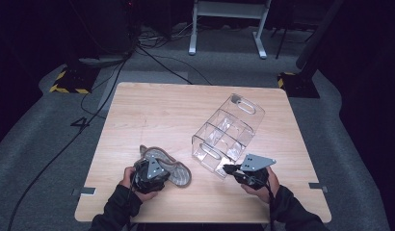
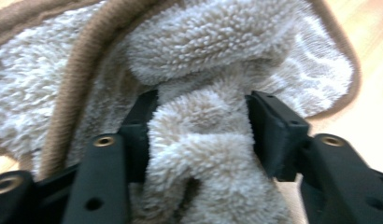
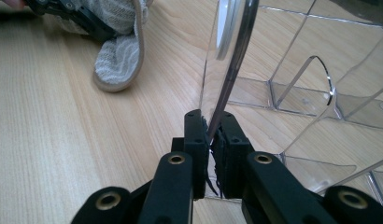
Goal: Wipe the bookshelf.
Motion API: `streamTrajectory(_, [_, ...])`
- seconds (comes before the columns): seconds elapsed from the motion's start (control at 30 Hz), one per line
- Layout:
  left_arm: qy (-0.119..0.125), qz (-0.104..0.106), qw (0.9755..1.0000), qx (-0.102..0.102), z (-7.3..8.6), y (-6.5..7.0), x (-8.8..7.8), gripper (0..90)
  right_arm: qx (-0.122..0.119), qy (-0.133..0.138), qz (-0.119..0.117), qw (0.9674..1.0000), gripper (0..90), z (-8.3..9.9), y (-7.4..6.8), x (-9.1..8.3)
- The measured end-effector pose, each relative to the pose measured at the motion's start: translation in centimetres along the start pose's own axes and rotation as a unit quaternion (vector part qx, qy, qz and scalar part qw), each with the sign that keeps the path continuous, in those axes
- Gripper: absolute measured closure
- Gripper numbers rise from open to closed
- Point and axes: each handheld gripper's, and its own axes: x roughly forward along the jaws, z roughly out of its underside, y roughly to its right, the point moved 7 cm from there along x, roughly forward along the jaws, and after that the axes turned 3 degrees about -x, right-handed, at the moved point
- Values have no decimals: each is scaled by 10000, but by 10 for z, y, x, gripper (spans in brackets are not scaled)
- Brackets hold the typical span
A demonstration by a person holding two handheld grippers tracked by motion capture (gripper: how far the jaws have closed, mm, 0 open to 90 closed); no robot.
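A beige fleece slipper (image 1: 180, 174) with a brown rim lies on the wooden table (image 1: 152, 110) at the front left. My left gripper (image 1: 159, 171) is right over it. In the left gripper view its jaws (image 2: 201, 126) stand partly apart around a thick fold of the slipper's fleece (image 2: 203, 140), which fills the gap without being squeezed. A clear plastic organiser (image 1: 229, 130) with several compartments and handle slots lies tilted at the centre right. My right gripper (image 1: 228, 169) is shut on the edge of its near wall (image 3: 227, 70), pinched between the pads (image 3: 211, 135). The slipper (image 3: 119, 60) shows beyond.
Bare tabletop stretches behind the slipper and along the left and far edges. Black cables (image 1: 113, 82) trail over the grey floor beyond the table. A white stand (image 1: 229, 29) and two yellow-and-black striped bases (image 1: 70, 82) sit farther back.
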Motion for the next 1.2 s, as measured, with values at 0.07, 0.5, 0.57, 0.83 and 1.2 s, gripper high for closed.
streamTrajectory(0.07, [128,16,9999,-66,-5,0,-3,397,16,5,16,10000,850,0,1,1])
streamTrajectory(0.5, [768,-30,9960,-447,-24,-3,-29,284,96,-16,58,9999,846,-8,3,13])
streamTrajectory(0.57, [508,-18,9982,-310,-18,-4,-24,294,86,-29,67,9999,844,-11,3,16])
streamTrajectory(0.83, [68,178,9996,-194,-7,-2,-1,398,83,-38,146,9999,837,-19,2,28])
streamTrajectory(1.2, [-22,760,9971,103,-2,31,1,486,190,-8,188,9996,818,-37,1,56])
